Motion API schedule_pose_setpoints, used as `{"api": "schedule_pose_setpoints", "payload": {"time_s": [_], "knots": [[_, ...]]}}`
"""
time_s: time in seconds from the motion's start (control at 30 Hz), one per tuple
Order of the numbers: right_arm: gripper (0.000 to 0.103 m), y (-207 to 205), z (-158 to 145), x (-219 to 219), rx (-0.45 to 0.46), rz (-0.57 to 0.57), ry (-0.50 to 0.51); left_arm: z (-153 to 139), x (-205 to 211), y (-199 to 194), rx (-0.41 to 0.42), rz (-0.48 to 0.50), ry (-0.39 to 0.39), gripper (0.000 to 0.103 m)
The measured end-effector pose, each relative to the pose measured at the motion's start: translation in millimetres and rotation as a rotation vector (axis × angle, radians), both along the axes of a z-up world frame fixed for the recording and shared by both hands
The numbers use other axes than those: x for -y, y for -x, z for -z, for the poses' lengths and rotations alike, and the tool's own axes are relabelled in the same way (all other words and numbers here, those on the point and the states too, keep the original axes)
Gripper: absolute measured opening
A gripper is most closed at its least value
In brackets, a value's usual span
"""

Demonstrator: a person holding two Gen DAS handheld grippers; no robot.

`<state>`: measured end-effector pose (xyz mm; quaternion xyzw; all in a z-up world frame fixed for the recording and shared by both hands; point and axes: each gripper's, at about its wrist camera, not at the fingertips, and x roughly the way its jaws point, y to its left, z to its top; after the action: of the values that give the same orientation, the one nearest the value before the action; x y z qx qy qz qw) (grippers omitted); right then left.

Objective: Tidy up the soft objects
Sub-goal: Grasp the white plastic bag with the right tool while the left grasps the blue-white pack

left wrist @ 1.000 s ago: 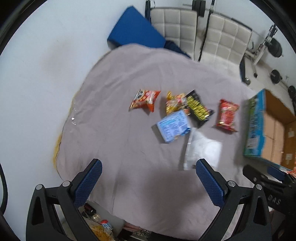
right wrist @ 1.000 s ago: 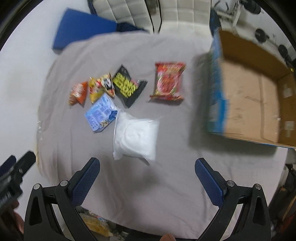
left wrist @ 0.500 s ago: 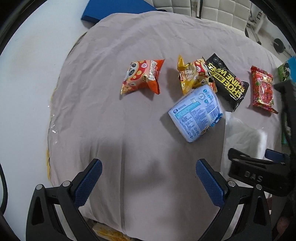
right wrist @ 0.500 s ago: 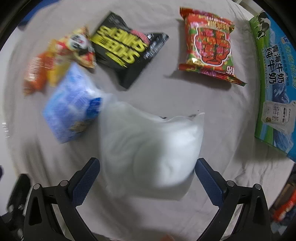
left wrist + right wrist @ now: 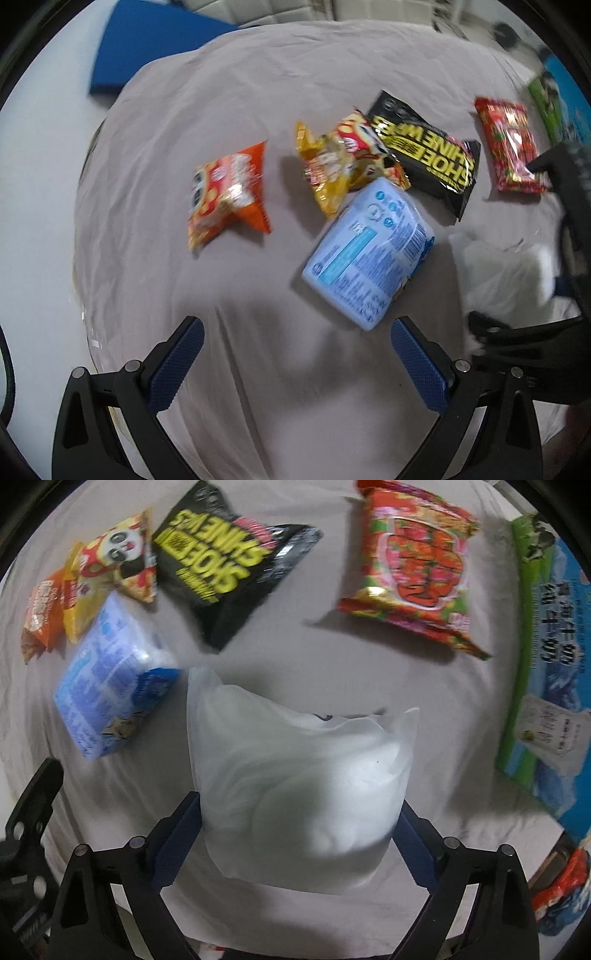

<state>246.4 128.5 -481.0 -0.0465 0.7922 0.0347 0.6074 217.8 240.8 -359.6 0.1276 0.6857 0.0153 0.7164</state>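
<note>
Grey cloth (image 5: pixel 258 110) under right gripper (image 5: pixel 295 834) straddling white bag (image 5: pixel 295 775), left gripper (image 5: pixel 295 365) spread wide

Left wrist cam sits higher, looking down over the grey cloth's (image 5: pixel 258 92) left edge. Right wrist cam is way closer, near its right edge. Both catch the blue pack (image 5: pixel 365 251) (image 5: pixel 110 694).
</note>
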Motion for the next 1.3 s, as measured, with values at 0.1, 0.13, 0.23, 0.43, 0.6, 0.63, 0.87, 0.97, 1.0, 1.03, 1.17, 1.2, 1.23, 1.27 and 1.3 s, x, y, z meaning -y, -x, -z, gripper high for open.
{"api": "schedule_pose_setpoints", "payload": {"time_s": [0.1, 0.13, 0.23, 0.43, 0.6, 0.63, 0.87, 0.97, 1.0, 1.03, 1.17, 1.2, 1.23, 1.27, 1.3], "knots": [[0.097, -5, -1, 17, -0.001, 0.013, 0.015, 13, 8, -8, -0.029, 0.054, 0.000, 0.103], [0.097, -6, -2, 22, 0.001, 0.017, 0.022, 16, 11, -9, -0.038, 0.073, 0.005, 0.103], [0.097, -9, -2, 32, -0.003, 0.020, 0.022, 29, 21, -16, -0.071, 0.119, 0.010, 0.103], [0.097, -15, -3, 50, -0.018, 0.009, 0.021, 46, 29, -35, -0.109, 0.130, 0.024, 0.103], [0.098, -23, 1, 56, -0.048, -0.004, 0.008, 62, 37, -53, -0.137, 0.146, 0.030, 0.103], [0.098, -24, 2, 58, -0.051, -0.009, 0.010, 65, 38, -55, -0.142, 0.148, 0.034, 0.103], [0.098, -36, 11, 23, -0.066, -0.022, 0.022, 87, 37, -74, -0.178, 0.108, 0.104, 0.086], [0.098, -37, 15, 18, -0.074, -0.033, 0.026, 86, 39, -74, -0.169, 0.104, 0.129, 0.074], [0.098, -37, 16, 17, -0.077, -0.037, 0.026, 85, 40, -68, -0.167, 0.103, 0.135, 0.072], [0.098, -37, 16, 17, -0.079, -0.042, 0.023, 85, 41, -68, -0.161, 0.099, 0.135, 0.067], [0.096, -37, 23, 0, -0.069, -0.094, 0.025, 81, 52, -51, -0.137, 0.089, 0.132, 0.051], [0.094, -36, 22, -1, -0.065, -0.099, 0.023, 79, 54, -47, -0.132, 0.085, 0.131, 0.050], [0.093, -35, 21, -2, -0.059, -0.102, 0.020, 78, 55, -45, -0.124, 0.076, 0.128, 0.048], [0.091, -34, 20, -3, -0.057, -0.101, 0.018, 77, 57, -41, -0.120, 0.069, 0.124, 0.046], [0.089, -33, 20, -6, -0.053, -0.103, 0.016, 76, 58, -38, -0.116, 0.058, 0.123, 0.045]]}}
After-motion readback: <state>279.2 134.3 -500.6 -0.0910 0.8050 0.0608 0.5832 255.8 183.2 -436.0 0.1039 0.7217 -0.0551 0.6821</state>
